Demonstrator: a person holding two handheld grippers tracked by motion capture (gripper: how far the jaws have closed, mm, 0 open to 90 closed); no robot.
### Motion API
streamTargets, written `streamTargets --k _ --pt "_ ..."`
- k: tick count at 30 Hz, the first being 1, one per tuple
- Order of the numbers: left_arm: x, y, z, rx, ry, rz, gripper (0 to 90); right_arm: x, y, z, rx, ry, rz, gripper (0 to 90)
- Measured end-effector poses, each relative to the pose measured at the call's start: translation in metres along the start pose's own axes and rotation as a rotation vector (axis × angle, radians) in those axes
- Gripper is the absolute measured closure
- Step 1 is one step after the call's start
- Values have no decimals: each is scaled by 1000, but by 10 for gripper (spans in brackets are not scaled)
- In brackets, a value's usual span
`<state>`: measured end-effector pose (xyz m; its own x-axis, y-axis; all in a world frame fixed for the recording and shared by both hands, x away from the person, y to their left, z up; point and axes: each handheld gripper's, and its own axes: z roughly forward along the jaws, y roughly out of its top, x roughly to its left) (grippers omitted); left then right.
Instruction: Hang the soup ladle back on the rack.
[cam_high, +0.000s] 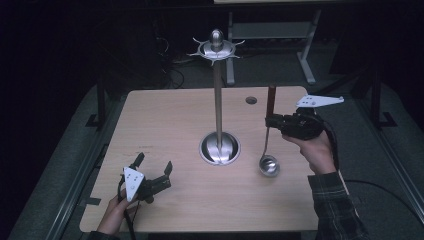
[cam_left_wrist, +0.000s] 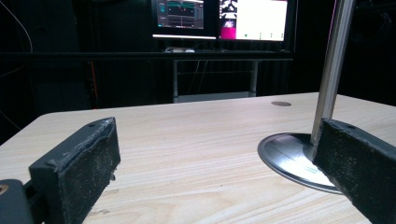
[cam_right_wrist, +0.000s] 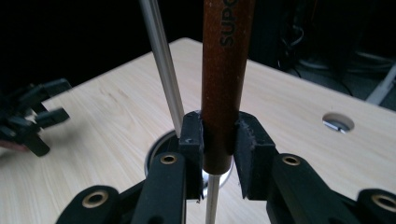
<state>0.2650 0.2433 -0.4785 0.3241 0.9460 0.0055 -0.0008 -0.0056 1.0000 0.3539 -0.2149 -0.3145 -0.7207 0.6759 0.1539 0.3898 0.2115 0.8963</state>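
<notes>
From the high view I see a pale wooden table (cam_high: 165, 120) with a tall metal stand (cam_high: 218, 100) rising from a round base near its middle; I will place everything against that stand. To the right of the stand, my right gripper (cam_high: 274, 121) is clenched on the dark reddish wooden handle of a ladle (cam_high: 267, 150), which hangs upright with its shiny bowl just above or on the tabletop, I cannot tell which, near the base. Nearer me and to the left of the stand, my left gripper (cam_high: 154, 167) rests low over the table with its jaws spread apart, grasping nothing. In the left gripper view I see its two black jaws wide open over bare wood, the stand's pole (cam_left_wrist: 332, 60) and round base just behind the right-hand jaw, and lit monitors (cam_left_wrist: 219, 18) far beyond the table. In the right gripper view I see both jaws pressed against the ladle's brown handle (cam_right_wrist: 225, 79), its thin metal shaft continuing below them, the stand's pole (cam_right_wrist: 161, 65) just behind, and the left gripper (cam_right_wrist: 37, 116) farther off past the stand
</notes>
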Motion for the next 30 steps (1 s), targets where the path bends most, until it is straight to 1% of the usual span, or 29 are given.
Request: streamTargets --k 2,6,7,12,21,24,30 --pt "0 0 0 0 1 -2 2 1 5 -2 -11 11 -5 734" --pt "0 0 0 1 2 3 2 5 18 -6 -33 14 -21 734" --pt "1 0 -1 13 1 17 2 6 21 -7 -36 16 -26 734" --pt "0 0 0 0 1 2 2 14 36 -8 -52 32 -51 734" --pt "0 0 0 3 1 3 2 27 62 -9 -85 60 -91 734" --pt "0 0 0 4 1 4 2 32 71 -8 -88 73 -101 734" --pt "0 0 0 4 1 3 2 41 87 -4 -99 90 -136 734"
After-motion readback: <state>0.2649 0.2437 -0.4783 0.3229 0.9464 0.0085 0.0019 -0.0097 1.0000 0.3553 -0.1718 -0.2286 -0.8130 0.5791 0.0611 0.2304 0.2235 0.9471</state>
